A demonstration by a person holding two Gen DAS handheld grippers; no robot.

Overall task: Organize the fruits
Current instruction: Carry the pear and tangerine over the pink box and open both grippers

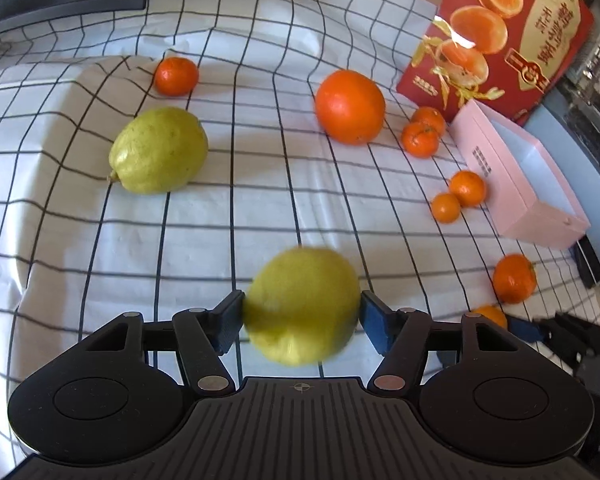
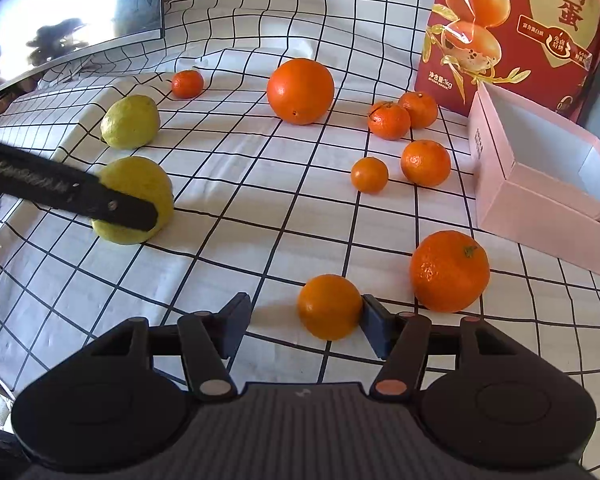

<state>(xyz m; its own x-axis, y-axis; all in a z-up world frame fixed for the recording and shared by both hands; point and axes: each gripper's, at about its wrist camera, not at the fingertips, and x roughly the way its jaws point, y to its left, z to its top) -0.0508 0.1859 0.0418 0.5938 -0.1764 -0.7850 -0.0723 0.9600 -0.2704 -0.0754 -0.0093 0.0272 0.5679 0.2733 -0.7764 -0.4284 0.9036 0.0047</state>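
My left gripper (image 1: 302, 318) is shut on a yellow lemon (image 1: 302, 306), blurred, with a pad on each side. In the right wrist view the same lemon (image 2: 140, 184) rests on the checked cloth with the left gripper's finger (image 2: 112, 205) across it. My right gripper (image 2: 306, 320) is open around a small mandarin (image 2: 329, 306); the right pad touches it, the left pad stands apart. A second lemon (image 1: 158, 150) lies behind, also in the right wrist view (image 2: 130, 121). A big orange (image 2: 300, 91) and several mandarins lie scattered.
An open pink box (image 2: 540, 184) stands at the right, with a red printed bag (image 2: 512, 28) behind it. A larger mandarin (image 2: 449, 271) sits just right of my right gripper. A dark screen (image 2: 72, 20) stands at the back left. The cloth (image 2: 260, 184) is wrinkled.
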